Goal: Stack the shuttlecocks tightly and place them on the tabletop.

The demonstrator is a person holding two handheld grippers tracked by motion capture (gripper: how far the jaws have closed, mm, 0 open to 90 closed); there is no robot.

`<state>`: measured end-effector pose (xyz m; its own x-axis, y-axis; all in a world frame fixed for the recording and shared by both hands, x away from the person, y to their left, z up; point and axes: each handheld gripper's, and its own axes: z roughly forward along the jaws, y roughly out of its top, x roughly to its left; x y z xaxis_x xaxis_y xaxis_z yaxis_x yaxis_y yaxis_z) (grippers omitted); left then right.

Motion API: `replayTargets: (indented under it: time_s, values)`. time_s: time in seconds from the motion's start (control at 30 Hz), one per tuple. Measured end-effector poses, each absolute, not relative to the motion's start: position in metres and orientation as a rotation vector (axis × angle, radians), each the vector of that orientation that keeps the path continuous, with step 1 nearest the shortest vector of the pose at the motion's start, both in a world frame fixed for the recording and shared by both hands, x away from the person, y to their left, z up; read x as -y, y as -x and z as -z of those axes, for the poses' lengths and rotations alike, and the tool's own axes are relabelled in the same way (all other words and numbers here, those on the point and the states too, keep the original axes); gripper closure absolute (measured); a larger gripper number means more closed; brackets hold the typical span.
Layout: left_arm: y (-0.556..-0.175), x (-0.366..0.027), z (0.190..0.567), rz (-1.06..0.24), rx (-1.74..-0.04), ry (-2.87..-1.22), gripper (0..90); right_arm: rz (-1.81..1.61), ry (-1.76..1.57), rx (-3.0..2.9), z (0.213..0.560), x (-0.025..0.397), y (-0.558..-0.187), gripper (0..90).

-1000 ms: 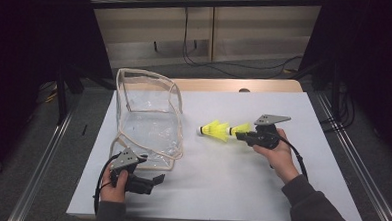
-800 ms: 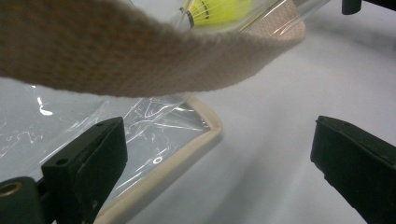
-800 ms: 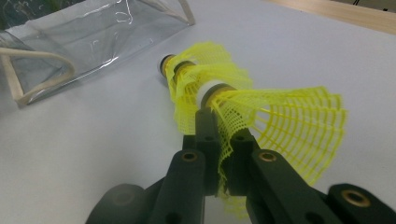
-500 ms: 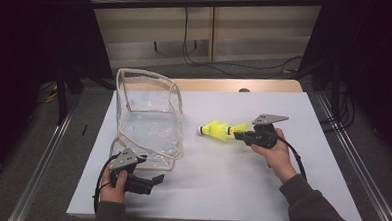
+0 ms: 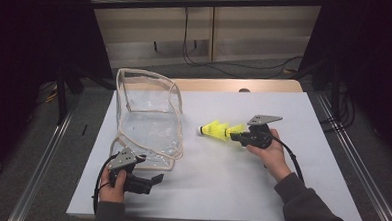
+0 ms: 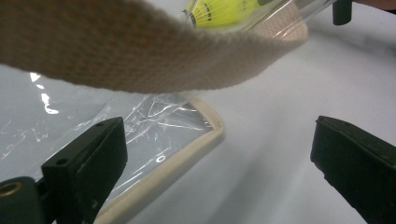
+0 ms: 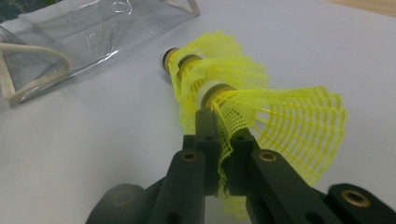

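Note:
Two yellow mesh shuttlecocks (image 5: 215, 130) are nested one in the other, lying sideways at the table's middle with the cork tip toward the bag. My right gripper (image 5: 234, 137) is shut on the skirt of the rear one; in the right gripper view the jaws pinch the yellow netting (image 7: 243, 88) at the gripper (image 7: 219, 135). A clear plastic bag (image 5: 146, 121) with beige trim stands open at the left. My left gripper (image 5: 153, 181) is open just in front of the bag's near edge (image 6: 187, 154), with the beige strap (image 6: 140, 60) hanging above it and nothing between the jaws.
A white sheet (image 5: 280, 194) covers the table, with bare room in front and to the right. The wooden table edge (image 5: 225, 85) shows at the back. Metal rails (image 5: 356, 167) run along both sides, and cables lie on the floor behind.
My left gripper has edged slightly to the right along the bag's front edge. The right gripper and the shuttlecocks have stayed in place.

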<state>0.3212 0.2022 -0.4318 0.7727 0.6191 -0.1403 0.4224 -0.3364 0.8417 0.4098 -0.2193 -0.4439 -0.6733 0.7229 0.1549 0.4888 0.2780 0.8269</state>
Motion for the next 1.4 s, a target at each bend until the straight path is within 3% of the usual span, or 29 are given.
replayTargets:
  time_s: [1.4]
  values:
    - [-0.322, -0.201, 0.433, -0.246, -0.788, -1.98, 3.8, -1.347, -1.166, -2.288, 0.448, 0.204, -0.418, 86.7]
